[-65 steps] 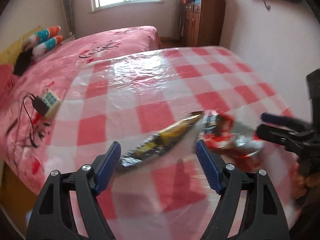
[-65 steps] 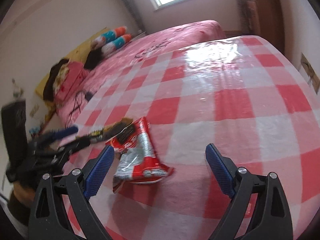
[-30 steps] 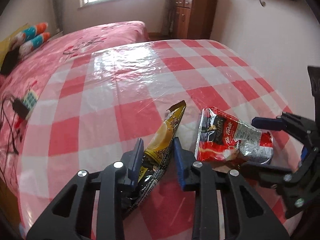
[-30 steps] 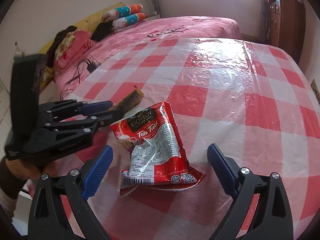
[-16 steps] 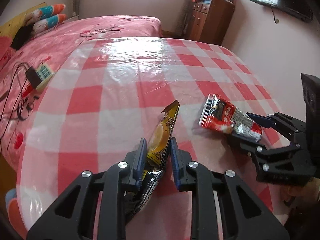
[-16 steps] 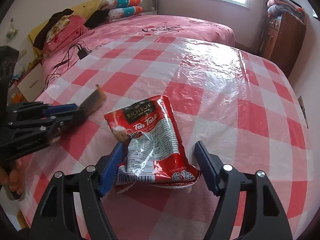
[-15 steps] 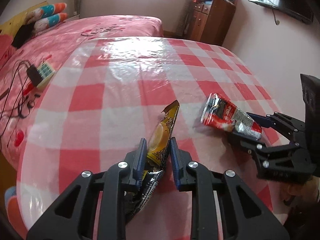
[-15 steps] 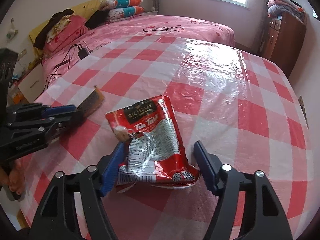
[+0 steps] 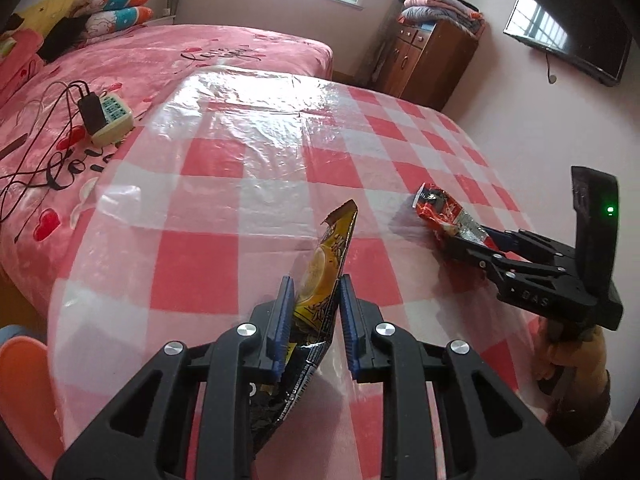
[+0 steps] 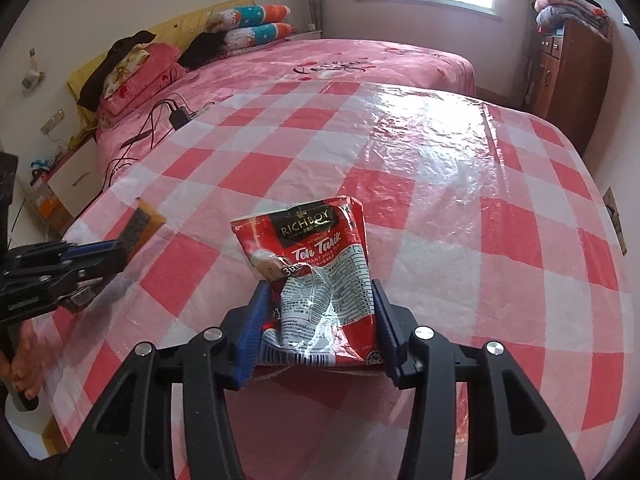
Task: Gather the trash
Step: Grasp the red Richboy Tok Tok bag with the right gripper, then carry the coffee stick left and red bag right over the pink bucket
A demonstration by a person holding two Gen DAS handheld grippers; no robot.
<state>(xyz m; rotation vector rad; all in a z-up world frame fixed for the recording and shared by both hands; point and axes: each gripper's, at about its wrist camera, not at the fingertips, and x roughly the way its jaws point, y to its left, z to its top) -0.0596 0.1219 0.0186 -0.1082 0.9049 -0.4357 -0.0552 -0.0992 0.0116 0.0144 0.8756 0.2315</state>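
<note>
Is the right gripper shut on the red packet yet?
Yes. The right gripper has both blue pads pressed against the red packet's crumpled sides.

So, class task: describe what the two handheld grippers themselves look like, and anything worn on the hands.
Both the left gripper and right gripper have black plastic frames with silver screws and ribbed blue pads on the jaws. The right one's body shows a green light. A pale cuff shows at one wrist.

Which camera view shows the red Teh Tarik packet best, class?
The right wrist view: the red Teh Tarik packet fills the centre, label readable, between the right claw pads. The left wrist view shows it small, edge-on, off to the right.
</note>
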